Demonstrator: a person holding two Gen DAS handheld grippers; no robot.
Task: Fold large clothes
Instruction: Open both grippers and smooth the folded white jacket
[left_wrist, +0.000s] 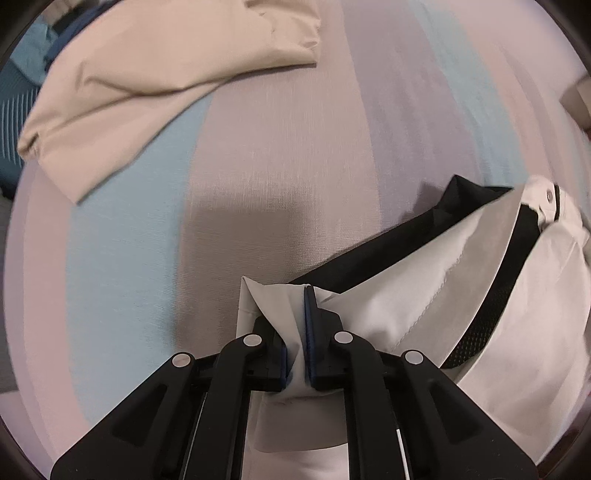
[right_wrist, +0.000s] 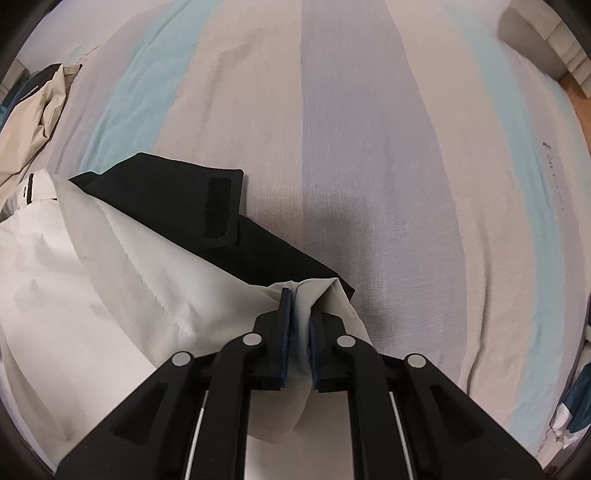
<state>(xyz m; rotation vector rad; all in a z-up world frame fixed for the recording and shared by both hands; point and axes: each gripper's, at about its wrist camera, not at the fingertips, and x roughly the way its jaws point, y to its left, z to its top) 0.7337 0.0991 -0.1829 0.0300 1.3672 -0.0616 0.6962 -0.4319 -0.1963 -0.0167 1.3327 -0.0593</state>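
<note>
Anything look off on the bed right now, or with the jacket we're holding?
Nothing damaged or spilled. The white jacket lies bunched, its black cuff flopped across the striped bedsheet. A beige garment lies crumpled behind.

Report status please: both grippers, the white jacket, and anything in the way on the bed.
Left gripper, right gripper: white fabric between pads. White jacket on striped bedsheet. Beige garment lies apart; nothing blocking.

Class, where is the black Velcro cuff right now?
In the right wrist view, the cuff lies left of centre on the striped sheet, beside the white jacket and beyond the right gripper.
</note>
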